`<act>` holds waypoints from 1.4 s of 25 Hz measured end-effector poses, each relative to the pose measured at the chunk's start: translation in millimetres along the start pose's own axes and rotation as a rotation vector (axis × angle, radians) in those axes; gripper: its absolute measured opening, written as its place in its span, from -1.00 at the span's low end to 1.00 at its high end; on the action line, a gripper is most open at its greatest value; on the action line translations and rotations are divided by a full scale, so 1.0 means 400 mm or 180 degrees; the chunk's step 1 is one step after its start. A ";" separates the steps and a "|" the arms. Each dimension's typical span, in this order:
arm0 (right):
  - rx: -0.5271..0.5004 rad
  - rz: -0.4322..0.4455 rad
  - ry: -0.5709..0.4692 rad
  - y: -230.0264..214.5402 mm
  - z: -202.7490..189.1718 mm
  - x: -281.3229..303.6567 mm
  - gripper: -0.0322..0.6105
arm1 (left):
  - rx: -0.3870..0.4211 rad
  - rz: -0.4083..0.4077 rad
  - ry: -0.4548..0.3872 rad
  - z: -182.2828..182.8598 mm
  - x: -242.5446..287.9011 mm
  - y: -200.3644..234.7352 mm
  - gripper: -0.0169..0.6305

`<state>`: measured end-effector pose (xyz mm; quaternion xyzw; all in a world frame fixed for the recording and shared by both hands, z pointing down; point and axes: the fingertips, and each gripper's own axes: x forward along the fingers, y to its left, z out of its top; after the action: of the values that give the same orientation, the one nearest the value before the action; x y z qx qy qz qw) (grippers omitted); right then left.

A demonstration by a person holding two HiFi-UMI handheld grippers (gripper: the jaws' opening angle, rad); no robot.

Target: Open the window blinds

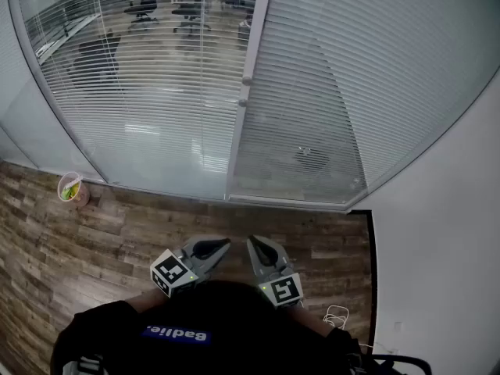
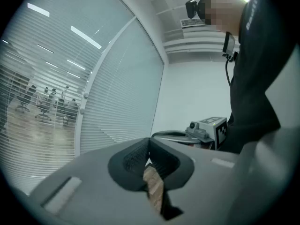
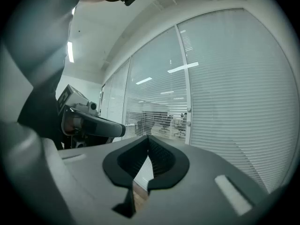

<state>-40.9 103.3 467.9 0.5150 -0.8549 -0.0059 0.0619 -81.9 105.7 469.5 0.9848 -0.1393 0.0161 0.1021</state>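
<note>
The window blinds (image 1: 305, 92) hang behind a glass wall ahead of me. On the right pane (image 3: 229, 83) the slats are turned closed. On the left pane (image 1: 148, 76) they let an office with chairs show through. Two small round knobs (image 1: 244, 91) sit on the white post between the panes. My left gripper (image 1: 219, 245) and right gripper (image 1: 255, 244) are held side by side close to my body, well short of the glass. Both are shut with nothing between the jaws. In the left gripper view the jaws (image 2: 149, 142) meet, and the right gripper (image 2: 206, 128) shows beside them.
A clear cup (image 1: 70, 187) with something green and yellow in it stands on the wood floor by the glass at the left. A white wall (image 1: 437, 233) closes off the right side. A thin white cable (image 1: 336, 316) lies on the floor near that wall.
</note>
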 end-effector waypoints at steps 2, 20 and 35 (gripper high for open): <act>0.0009 -0.0001 0.0005 0.001 -0.002 0.001 -0.89 | -0.0003 0.0005 0.0001 -0.002 0.000 0.002 -0.95; 0.0097 -0.0018 -0.0056 -0.035 -0.015 -0.053 -0.86 | -0.0025 0.0063 0.0041 -0.012 0.044 -0.032 -0.95; 0.0188 0.0224 -0.0060 -0.098 -0.068 -0.138 -0.84 | 0.0023 0.0441 0.0050 -0.029 0.117 -0.088 -0.95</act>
<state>22.0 134.8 486.6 0.4861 -0.8729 0.0168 0.0388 -27.3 128.7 476.7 0.9730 -0.2064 0.0314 0.0982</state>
